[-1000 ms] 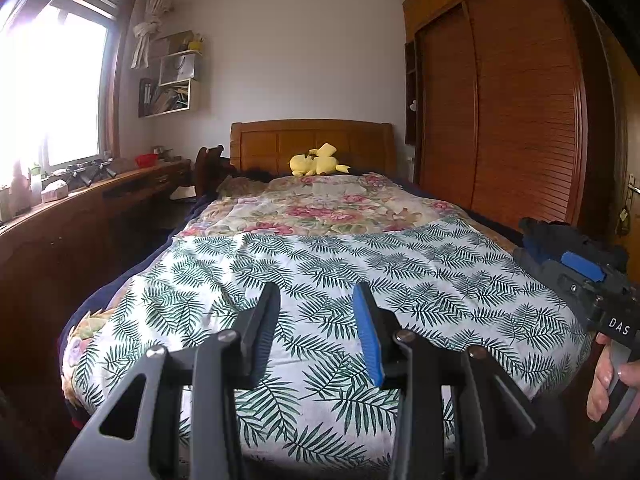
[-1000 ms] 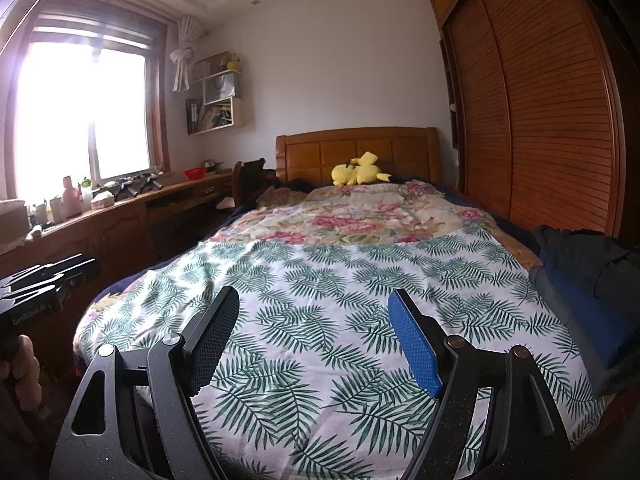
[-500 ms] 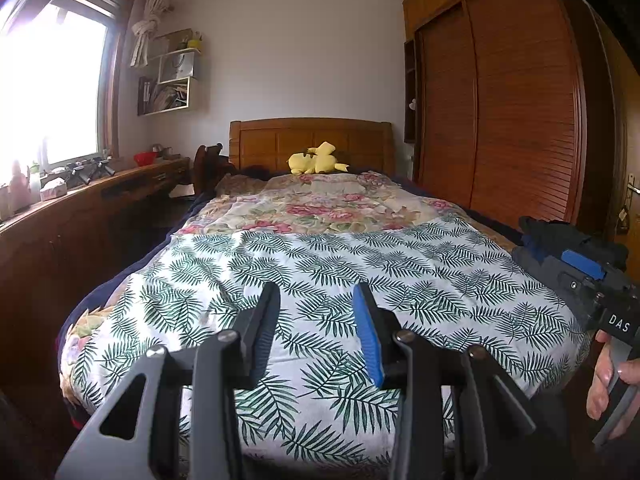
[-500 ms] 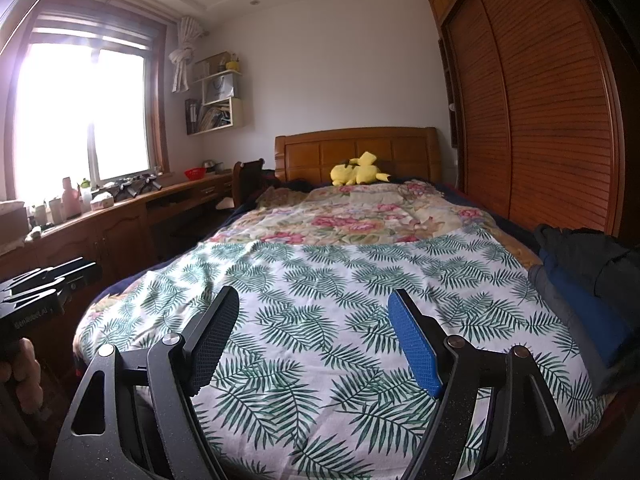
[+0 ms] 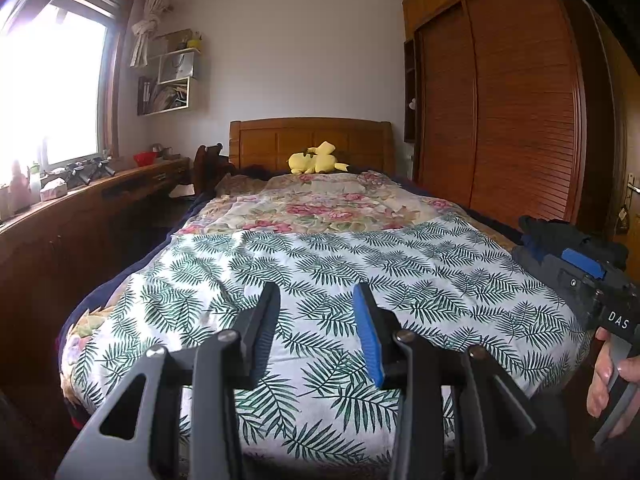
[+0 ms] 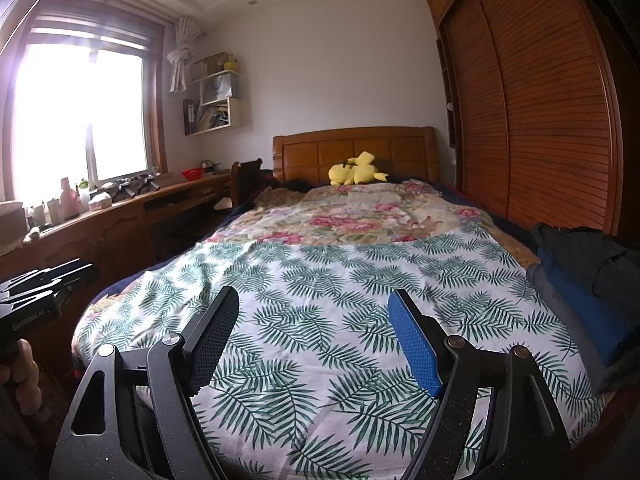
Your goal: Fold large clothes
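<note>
A yellow plush toy (image 5: 316, 159) lies at centre frame against the brown wooden headboard (image 5: 308, 140) of the bed. Beneath it spreads a floral quilt with pink roses (image 5: 316, 208). At the right edge stands a tall wardrobe with brown louvred sliding doors (image 5: 516, 112). At left, a long dark wooden desk (image 5: 96, 200) runs under the bright window (image 5: 52, 80), bearing a red bowl (image 5: 145, 157). White wall shelves (image 5: 172, 76) hang at upper left, beside a knotted white curtain (image 5: 146, 24).
</note>
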Action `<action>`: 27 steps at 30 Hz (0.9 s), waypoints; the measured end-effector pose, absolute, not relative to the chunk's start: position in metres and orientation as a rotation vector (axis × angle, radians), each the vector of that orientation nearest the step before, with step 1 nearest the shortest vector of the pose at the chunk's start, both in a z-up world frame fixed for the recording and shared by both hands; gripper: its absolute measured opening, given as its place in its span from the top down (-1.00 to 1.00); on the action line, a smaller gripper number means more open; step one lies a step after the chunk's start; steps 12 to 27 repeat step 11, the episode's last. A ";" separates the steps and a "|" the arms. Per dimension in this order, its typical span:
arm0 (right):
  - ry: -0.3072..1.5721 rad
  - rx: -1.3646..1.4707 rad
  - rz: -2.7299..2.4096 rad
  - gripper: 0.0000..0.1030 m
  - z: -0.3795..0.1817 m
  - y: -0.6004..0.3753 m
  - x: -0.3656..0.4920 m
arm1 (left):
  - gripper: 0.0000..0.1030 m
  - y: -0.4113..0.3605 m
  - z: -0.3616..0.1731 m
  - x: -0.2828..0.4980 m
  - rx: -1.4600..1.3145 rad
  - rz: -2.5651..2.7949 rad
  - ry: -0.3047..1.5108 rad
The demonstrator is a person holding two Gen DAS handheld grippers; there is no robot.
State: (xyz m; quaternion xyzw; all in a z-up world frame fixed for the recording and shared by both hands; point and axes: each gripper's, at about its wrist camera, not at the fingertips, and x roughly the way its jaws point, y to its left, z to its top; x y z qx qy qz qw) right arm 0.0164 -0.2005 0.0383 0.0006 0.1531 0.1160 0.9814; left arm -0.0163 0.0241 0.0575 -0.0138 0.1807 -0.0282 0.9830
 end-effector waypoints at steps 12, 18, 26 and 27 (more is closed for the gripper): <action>0.308 0.004 0.233 -0.53 0.039 -0.200 0.016 | 0.29 0.026 0.059 -0.017 -0.026 -0.060 0.362; 0.308 0.004 0.233 -0.53 0.039 -0.200 0.016 | 0.29 0.026 0.059 -0.017 -0.026 -0.060 0.362; 0.308 0.004 0.233 -0.53 0.039 -0.200 0.016 | 0.29 0.026 0.059 -0.017 -0.026 -0.060 0.362; 0.308 0.004 0.233 -0.53 0.039 -0.200 0.016 | 0.29 0.026 0.059 -0.017 -0.026 -0.060 0.362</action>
